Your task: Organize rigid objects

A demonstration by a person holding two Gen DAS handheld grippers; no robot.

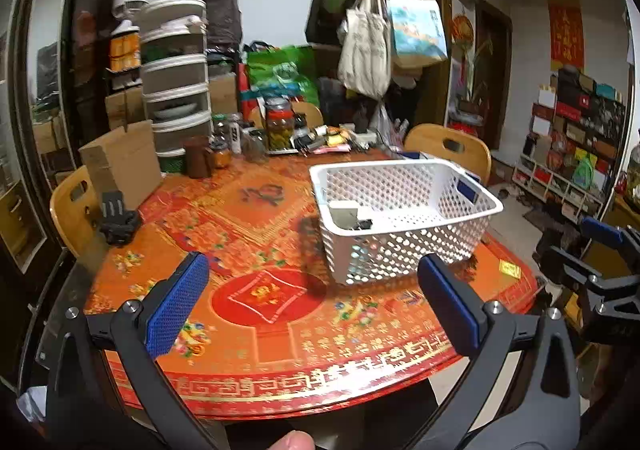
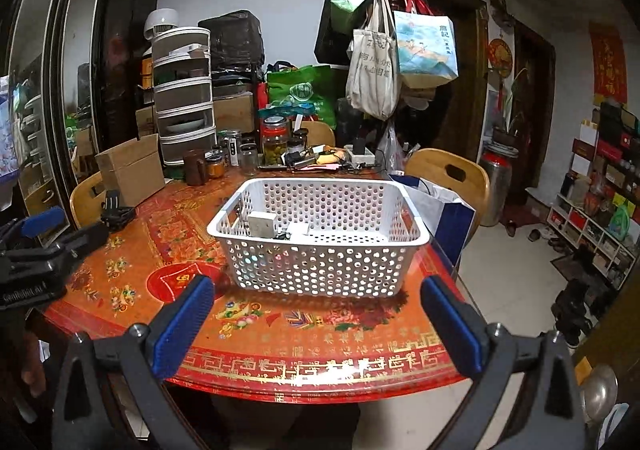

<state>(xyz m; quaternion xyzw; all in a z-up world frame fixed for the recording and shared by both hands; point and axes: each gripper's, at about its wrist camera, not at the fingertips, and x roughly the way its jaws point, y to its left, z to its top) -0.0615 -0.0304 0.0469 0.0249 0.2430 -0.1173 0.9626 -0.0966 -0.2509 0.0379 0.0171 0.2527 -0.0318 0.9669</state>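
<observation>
A white perforated plastic basket [image 1: 452, 242] [image 2: 320, 262] stands on the round red-and-orange table [image 1: 256, 330] [image 2: 280, 354]. Inside it lie a grey-white box [image 1: 343, 210] [image 2: 262, 225], a small white piece [image 2: 298, 229] and small dark items [image 1: 362, 225]. My left gripper [image 1: 312, 282] is open and empty, held above the table's near edge, left of the basket. My right gripper [image 2: 316, 302] is open and empty, in front of the basket. The right gripper also shows at the right edge of the left wrist view [image 1: 600, 250], and the left gripper at the left edge of the right wrist view [image 2: 44, 238].
A black clamp-like object [image 1: 116, 218] [image 2: 114, 210] lies at the table's left edge by a cardboard box [image 1: 124, 162] [image 2: 132, 166]. Jars, a brown pot and clutter [image 1: 280, 130] [image 2: 280, 146] line the far side. Wooden chairs [image 1: 452, 146] [image 2: 448, 174] stand around; a blue-white bag [image 2: 444, 210] sits right of the basket.
</observation>
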